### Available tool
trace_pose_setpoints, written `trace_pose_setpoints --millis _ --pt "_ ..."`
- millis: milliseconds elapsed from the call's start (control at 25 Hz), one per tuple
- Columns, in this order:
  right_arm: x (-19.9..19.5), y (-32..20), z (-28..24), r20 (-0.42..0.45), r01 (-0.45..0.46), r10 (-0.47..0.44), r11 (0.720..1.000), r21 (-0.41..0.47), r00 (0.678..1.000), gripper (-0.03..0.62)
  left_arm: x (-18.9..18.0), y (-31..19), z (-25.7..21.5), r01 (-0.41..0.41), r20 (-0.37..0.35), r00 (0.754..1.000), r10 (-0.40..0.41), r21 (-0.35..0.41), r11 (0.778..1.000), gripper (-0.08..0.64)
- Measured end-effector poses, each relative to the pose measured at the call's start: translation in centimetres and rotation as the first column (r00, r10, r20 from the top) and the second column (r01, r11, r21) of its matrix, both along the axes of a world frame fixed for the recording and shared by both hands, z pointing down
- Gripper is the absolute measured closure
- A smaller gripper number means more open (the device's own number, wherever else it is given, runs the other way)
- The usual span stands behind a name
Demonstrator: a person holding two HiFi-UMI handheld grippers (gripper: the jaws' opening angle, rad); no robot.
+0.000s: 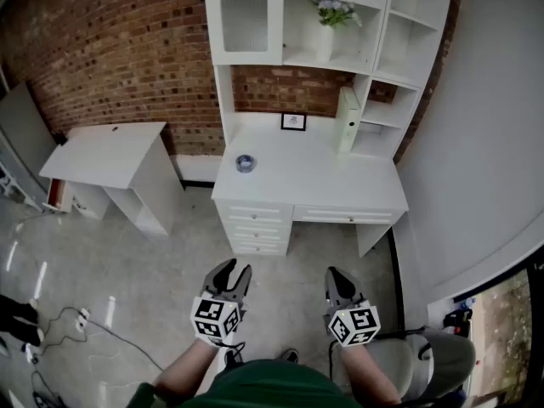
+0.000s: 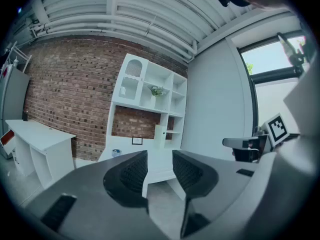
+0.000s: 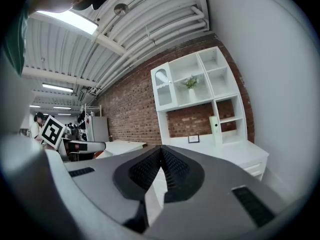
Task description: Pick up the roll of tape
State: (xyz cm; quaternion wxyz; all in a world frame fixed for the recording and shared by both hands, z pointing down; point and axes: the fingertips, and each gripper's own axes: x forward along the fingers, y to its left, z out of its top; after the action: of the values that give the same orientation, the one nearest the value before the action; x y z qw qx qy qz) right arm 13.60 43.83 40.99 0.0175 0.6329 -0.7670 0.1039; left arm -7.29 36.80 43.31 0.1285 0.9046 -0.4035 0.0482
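A small bluish roll of tape (image 1: 245,163) lies on the left part of the white desk (image 1: 314,185), far ahead of both grippers. It shows as a tiny spot, the roll of tape (image 2: 116,153), in the left gripper view. My left gripper (image 1: 235,277) hangs over the floor in front of the desk, its jaws open and empty. My right gripper (image 1: 337,280) is beside it, jaws shut with nothing between them. In the left gripper view the left gripper (image 2: 160,165) points at the desk; the right gripper (image 3: 161,160) points at it too.
A white hutch with shelves (image 1: 331,32) stands on the desk, holding a vase of flowers (image 1: 330,24); a small framed picture (image 1: 293,121) and a pale upright box (image 1: 346,119) stand on the desktop. A tilted white side table (image 1: 110,155) is at left. Cables (image 1: 81,321) lie on the floor.
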Motion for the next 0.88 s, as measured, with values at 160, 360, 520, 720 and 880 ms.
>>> trace_pose_setpoints --millis 160,360,520,720,880 --pt "-4.5 -3.2 0.9 0.005 0.007 -0.006 1.0 -0.017 1.0 0.569 -7.7 -2.0 0.6 0.055 0.013 0.998 -0.055 -0.013 0.998 0.394" --pt "-8.0 -4.6 2.4 0.023 -0.033 0.034 0.998 -0.049 0.999 0.569 -14.9 -4.0 3.5 0.125 0.03 0.992 -0.123 -0.062 0.99 0.394" --pt "-10.2 -4.8 2.2 0.007 -0.091 0.092 0.995 -0.048 0.996 0.568 -18.3 -3.9 2.8 0.116 0.012 0.993 -0.116 -0.04 0.992 0.394" --pt "-14.2 -5.2 0.4 -0.038 -0.128 0.128 0.992 0.0 0.991 0.504 -22.0 -3.9 1.8 0.084 -0.019 0.996 -0.084 0.0 0.996 0.394" --pt "-17.2 -5.1 0.9 -0.039 -0.15 0.15 0.989 -0.005 0.988 0.449 -24.5 -4.5 2.7 0.062 -0.023 0.998 -0.062 0.006 0.998 0.394"
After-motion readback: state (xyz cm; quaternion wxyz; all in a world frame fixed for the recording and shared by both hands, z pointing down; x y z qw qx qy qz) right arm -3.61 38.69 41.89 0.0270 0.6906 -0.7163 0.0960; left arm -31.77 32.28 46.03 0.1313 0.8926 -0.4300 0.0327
